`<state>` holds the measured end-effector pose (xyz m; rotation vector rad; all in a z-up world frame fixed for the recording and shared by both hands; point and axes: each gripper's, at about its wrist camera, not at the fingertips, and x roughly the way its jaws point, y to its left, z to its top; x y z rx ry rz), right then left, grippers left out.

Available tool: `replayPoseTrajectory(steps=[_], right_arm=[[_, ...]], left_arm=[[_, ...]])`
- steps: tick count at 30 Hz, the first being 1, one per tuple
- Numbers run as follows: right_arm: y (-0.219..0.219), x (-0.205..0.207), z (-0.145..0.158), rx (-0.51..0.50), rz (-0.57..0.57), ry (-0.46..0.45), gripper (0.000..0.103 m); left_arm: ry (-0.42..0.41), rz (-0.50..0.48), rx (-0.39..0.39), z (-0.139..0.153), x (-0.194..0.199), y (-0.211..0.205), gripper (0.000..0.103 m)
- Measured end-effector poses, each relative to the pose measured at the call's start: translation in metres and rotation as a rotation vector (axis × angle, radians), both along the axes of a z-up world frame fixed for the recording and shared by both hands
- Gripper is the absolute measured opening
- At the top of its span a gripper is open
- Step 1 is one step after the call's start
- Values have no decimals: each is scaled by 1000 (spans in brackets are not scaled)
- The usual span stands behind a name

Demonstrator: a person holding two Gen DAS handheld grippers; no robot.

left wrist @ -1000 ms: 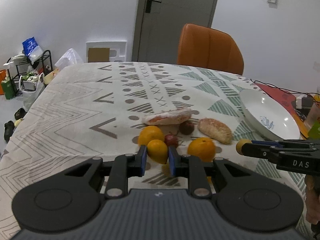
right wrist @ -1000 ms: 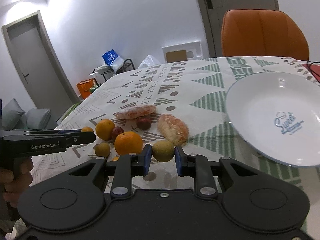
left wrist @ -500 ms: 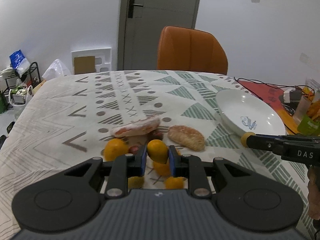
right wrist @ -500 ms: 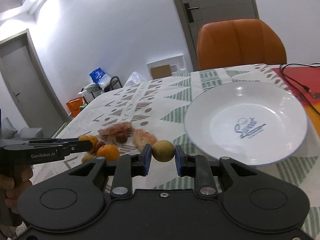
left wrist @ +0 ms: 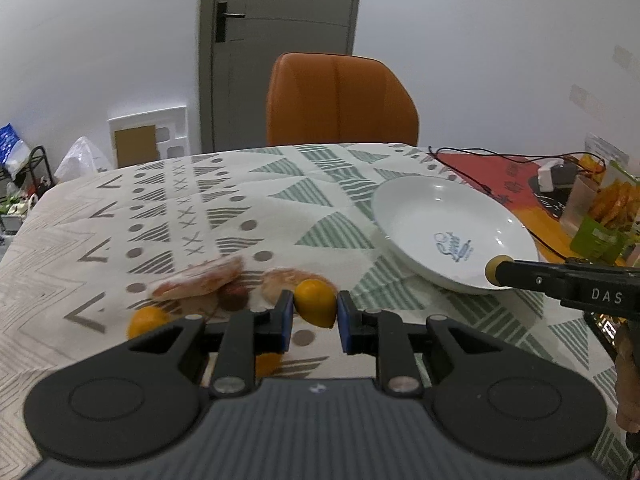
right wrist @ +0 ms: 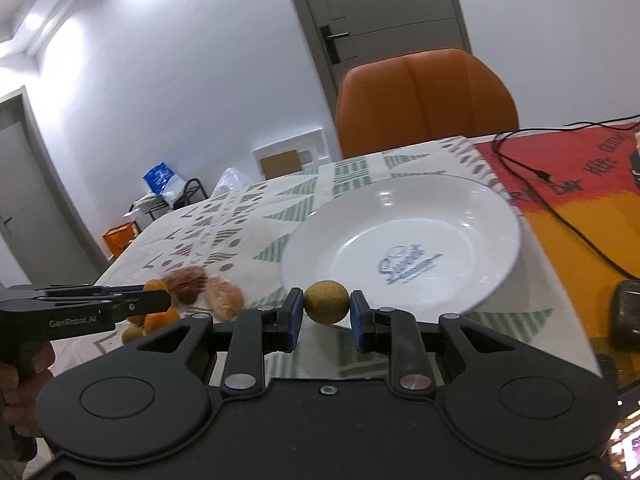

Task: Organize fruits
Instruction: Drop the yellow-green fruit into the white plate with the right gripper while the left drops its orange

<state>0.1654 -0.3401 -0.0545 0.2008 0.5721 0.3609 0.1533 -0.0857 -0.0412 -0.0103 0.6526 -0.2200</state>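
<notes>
Left tongs [left wrist: 313,316] pinch an orange fruit [left wrist: 315,302]; right tongs [right wrist: 325,317] pinch a brownish fruit [right wrist: 326,302] at the plate [right wrist: 472,200]'s near rim, frame centre.

An orange chair [left wrist: 340,100] stands at the far edge of the desk [left wrist: 100,248], which wears a cloth patterned with grey and green triangles, dots and crosses. Behind the chair is a grey door [left wrist: 280,40] with a black handle, set in a plain white wall [left wrist: 500,60]. Left of the chair, a white foam packing piece [left wrist: 148,136] leans on the wall, and farther left stands a black wire rack [left wrist: 38,168] with bags.
</notes>
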Motion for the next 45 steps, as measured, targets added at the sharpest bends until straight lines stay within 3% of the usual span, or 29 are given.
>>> replayPoseTrajectory(steps=[17, 22, 45], right_arm=[[-29, 8, -4, 35, -52, -15, 24], [-28, 9, -5, 17, -53, -16, 34], [-61, -18, -8, 33, -124, 7, 42]], left_arm=[[-19, -45, 44, 7, 9, -33, 22], [-24, -47, 54, 10, 12, -37, 22], [-56, -170, 62, 17, 38, -96, 22]])
